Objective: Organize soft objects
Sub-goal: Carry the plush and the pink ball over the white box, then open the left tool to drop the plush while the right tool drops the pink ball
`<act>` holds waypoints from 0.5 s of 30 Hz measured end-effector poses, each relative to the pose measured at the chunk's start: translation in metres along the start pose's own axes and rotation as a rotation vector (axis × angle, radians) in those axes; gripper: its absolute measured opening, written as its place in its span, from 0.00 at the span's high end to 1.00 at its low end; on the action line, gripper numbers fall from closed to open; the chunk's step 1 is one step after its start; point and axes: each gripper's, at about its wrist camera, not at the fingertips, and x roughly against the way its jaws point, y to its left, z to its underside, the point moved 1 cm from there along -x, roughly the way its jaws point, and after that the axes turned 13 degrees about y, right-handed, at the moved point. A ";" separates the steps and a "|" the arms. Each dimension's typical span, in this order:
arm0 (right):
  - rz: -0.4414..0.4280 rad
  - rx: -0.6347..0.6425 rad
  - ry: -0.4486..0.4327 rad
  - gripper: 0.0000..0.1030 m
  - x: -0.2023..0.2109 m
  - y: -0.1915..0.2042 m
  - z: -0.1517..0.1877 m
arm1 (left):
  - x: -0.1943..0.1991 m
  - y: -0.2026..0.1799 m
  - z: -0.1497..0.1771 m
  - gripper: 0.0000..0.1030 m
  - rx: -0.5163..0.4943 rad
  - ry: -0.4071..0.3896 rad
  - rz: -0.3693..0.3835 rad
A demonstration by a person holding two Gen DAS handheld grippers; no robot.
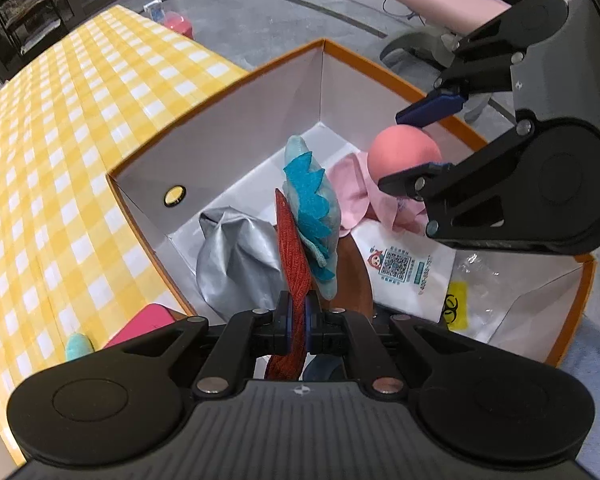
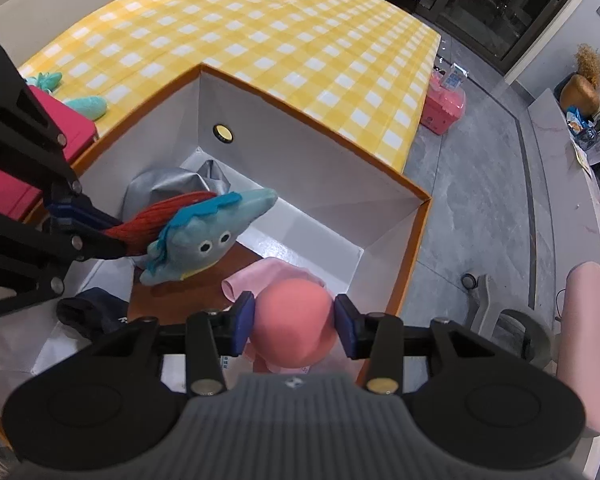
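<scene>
My left gripper (image 1: 298, 309) is shut on the red yarn tail (image 1: 294, 256) of a blue plush fish (image 1: 312, 208), which hangs over the open orange-rimmed box (image 1: 260, 120). In the right wrist view the same plush fish (image 2: 204, 240) dangles from the left gripper (image 2: 116, 236) above the box (image 2: 300, 152). Between the blue pads of my right gripper (image 2: 295, 316) sits a pink ball (image 2: 294, 332), touched on both sides and held over the box's right part. From the left wrist view the right gripper (image 1: 392, 148) and pink ball (image 1: 404, 152) show above a pink cloth (image 1: 352, 196).
Inside the box lie a silver bag (image 1: 236, 264), a white QR-code packet (image 1: 404, 268), clear plastic (image 1: 484, 300) and a dark cloth (image 2: 96, 312). The yellow checked table (image 1: 80, 140) carries a magenta box (image 2: 72, 128) and a teal plush (image 2: 88, 106). A pink chair (image 2: 588, 328) stands right.
</scene>
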 end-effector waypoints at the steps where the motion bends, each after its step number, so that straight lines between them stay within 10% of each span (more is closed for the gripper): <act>1: -0.002 0.004 0.003 0.57 -0.002 0.000 -0.001 | -0.002 0.001 -0.001 0.94 0.002 0.005 0.001; 10: 0.004 0.022 0.021 0.53 -0.007 0.003 -0.005 | -0.008 0.001 -0.003 0.83 0.015 0.018 -0.025; 15: 0.013 0.043 0.012 0.38 -0.002 0.007 -0.005 | 0.002 0.003 -0.002 0.58 0.039 -0.020 -0.035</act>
